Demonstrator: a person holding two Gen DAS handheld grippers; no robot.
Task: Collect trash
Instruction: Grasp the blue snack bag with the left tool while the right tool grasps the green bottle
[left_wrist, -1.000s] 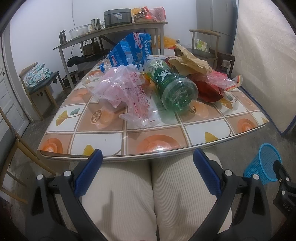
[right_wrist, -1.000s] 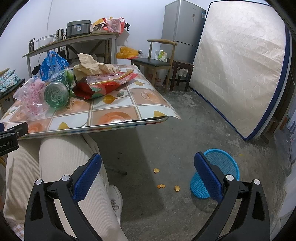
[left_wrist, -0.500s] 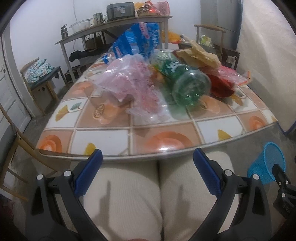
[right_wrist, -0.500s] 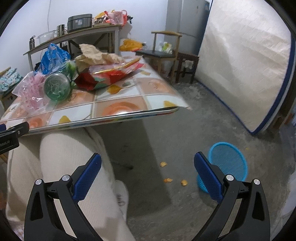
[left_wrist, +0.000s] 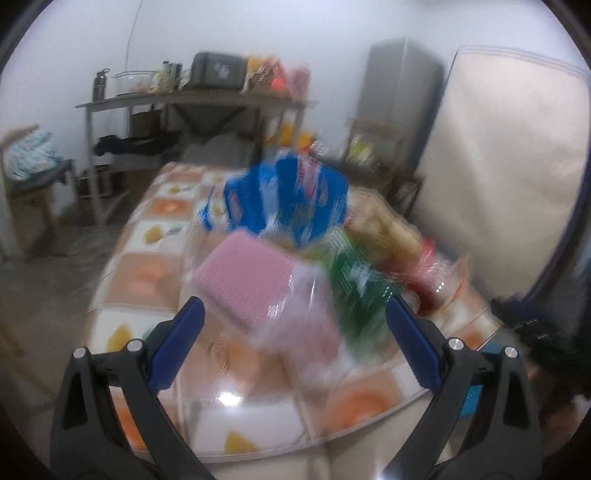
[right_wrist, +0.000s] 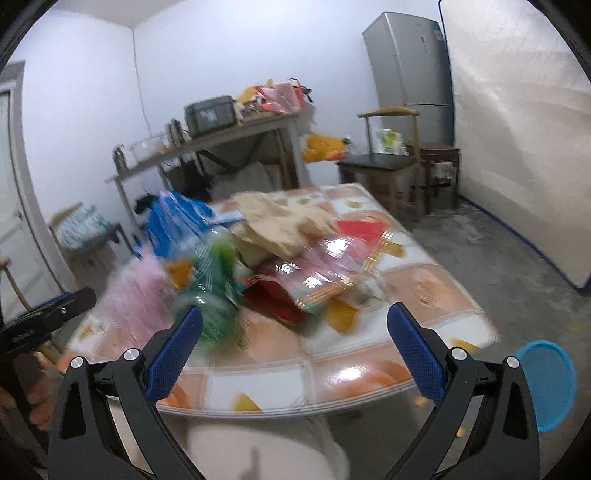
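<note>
A heap of trash lies on the tiled table (left_wrist: 229, 406): a pink plastic bag (left_wrist: 247, 284), a green plastic bottle (left_wrist: 362, 291), a blue bag (left_wrist: 291, 199), crumpled brown paper (right_wrist: 280, 221) and a red shiny wrapper (right_wrist: 317, 273). My left gripper (left_wrist: 295, 343) is open and empty, above the table's near edge, in front of the pink bag. My right gripper (right_wrist: 295, 350) is open and empty, above the near edge, in front of the bottle (right_wrist: 214, 291) and wrapper. Both views are motion-blurred.
A blue mesh bin (right_wrist: 546, 384) stands on the floor right of the table. A mattress (right_wrist: 517, 147) leans on the right wall, beside a fridge (right_wrist: 410, 74). A shelf table (right_wrist: 207, 147) and chairs (right_wrist: 384, 166) stand behind. My legs are under the table edge.
Both grippers have risen from my lap and swung forward over the table's near edge, toward the trash heap. Both stay open and empty.
</note>
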